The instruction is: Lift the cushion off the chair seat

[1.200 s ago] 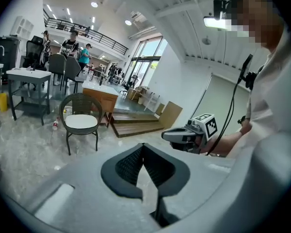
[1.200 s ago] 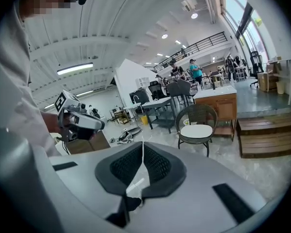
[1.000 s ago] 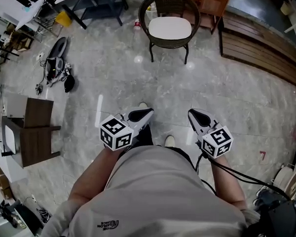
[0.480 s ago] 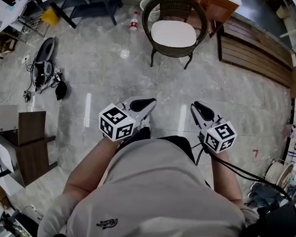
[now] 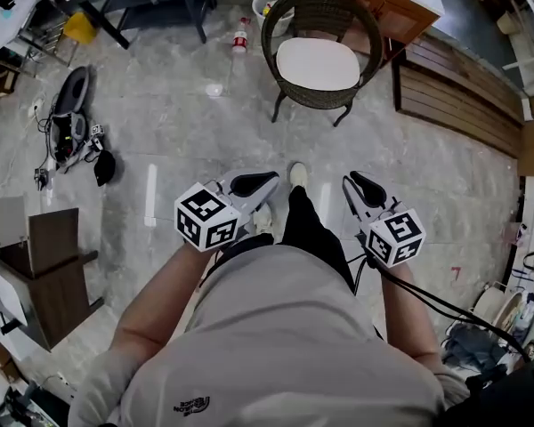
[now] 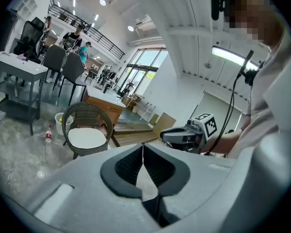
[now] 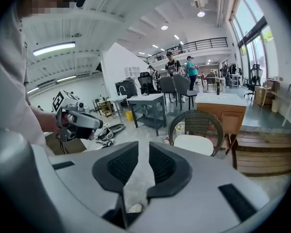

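A white cushion [image 5: 319, 63] lies on the seat of a dark wicker chair [image 5: 295, 92] at the top of the head view, well ahead of both grippers. My left gripper [image 5: 265, 181] is held over the floor and points toward the chair; its jaws meet at the tips, shut on nothing. My right gripper [image 5: 354, 183] is level with it, and its jaws have just been opening, with a narrow gap and nothing between them. The left gripper view has the cushion [image 6: 87, 138] far off beyond the left gripper [image 6: 143, 147]. In the right gripper view the cushion [image 7: 200, 144] lies beyond the right gripper [image 7: 142, 147].
A low wooden platform [image 5: 463, 96] runs along the right of the chair. A bottle [image 5: 240, 38] and a white bin [image 5: 269, 3] sit near the chair. Bags and gear [image 5: 71, 123] lie on the floor at left, near a dark wooden stand [image 5: 58, 256]. The person's shoe [image 5: 298, 174] is forward between the grippers.
The person has walked toward the chair with both grippers carried along. The floor clutter and the wooden stand have slid down the view. One foot has stepped forward between the grippers.
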`<state>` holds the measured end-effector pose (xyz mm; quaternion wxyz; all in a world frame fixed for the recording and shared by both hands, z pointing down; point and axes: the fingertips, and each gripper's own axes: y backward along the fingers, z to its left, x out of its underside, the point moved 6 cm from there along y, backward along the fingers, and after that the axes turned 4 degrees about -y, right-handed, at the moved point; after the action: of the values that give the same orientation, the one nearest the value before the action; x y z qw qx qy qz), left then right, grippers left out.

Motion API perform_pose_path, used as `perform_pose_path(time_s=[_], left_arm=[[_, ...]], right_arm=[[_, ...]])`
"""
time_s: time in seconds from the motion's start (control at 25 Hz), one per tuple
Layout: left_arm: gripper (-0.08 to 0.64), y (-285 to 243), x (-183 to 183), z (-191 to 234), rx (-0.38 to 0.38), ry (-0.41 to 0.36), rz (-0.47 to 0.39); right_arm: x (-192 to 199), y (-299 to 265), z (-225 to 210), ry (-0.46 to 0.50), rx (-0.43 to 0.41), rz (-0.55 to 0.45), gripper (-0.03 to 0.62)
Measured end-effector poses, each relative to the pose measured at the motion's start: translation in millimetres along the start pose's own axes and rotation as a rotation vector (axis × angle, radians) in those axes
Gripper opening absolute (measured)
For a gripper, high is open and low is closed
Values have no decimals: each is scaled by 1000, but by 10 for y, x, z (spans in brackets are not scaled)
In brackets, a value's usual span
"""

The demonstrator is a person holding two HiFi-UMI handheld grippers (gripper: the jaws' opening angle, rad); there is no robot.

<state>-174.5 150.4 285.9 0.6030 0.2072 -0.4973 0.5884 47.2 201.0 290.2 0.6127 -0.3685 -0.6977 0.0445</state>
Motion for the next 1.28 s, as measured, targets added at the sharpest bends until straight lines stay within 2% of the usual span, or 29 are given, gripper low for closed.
perform_pose_path(time_s=[0.16,0.4,0.56,0.76,0.96,1.28], left_arm=[[8,-57,-61,161,-9,0,9],[8,-305,-192,503,-41,14,23],[8,-609,-348,801,-56,16,46],[8,-1090,-507,1146,-51,42,93],[8,-1644,-665,1546,-77,46,120],[11,-2104,-664,2066,-93,74,139]], right_arm=[[7,-312,-233,-25,12,25,69],[76,-890,-814,-146,-14,70,77],[45,-1406,-1320,-287,-78,39,77],[196,-1993,-1960,-451,-95,43,77],[494,-2598,-2713,-641,-90,59,77],[1024,-3396,-3342,-977,-117,15,110]])
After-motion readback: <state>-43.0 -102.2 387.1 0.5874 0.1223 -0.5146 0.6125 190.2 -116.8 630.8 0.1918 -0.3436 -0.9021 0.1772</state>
